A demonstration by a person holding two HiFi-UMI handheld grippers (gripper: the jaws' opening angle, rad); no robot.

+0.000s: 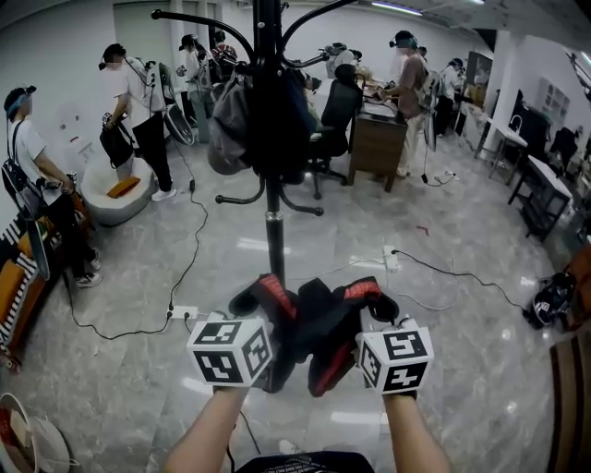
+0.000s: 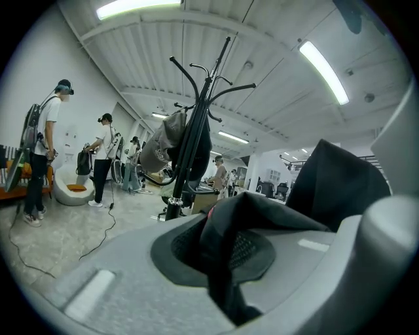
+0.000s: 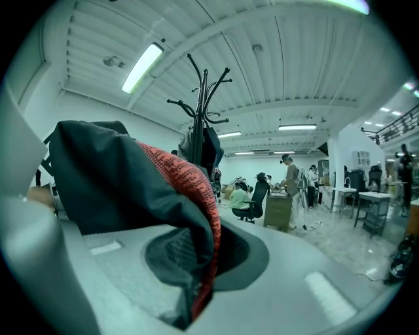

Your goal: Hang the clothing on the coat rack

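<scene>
My left gripper [image 1: 247,305] closed on one edge of the black fabric garment with red ribbed trim [image 1: 319,337], my right gripper [image 1: 381,309] closed on its other edge, garment sagging between both, farther ahead the black metal coat rack [image 1: 273,222], dark clothes on its hooks

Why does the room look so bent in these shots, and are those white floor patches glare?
Head view: a wide lens bends everything outward, and yes, the ceiling lights glare off the glossy floor. Left gripper view: a dark round rim frames the picture, and the coat rack appears to lean. Right gripper view: same rim; the clothing, very close, looks soft.
</scene>
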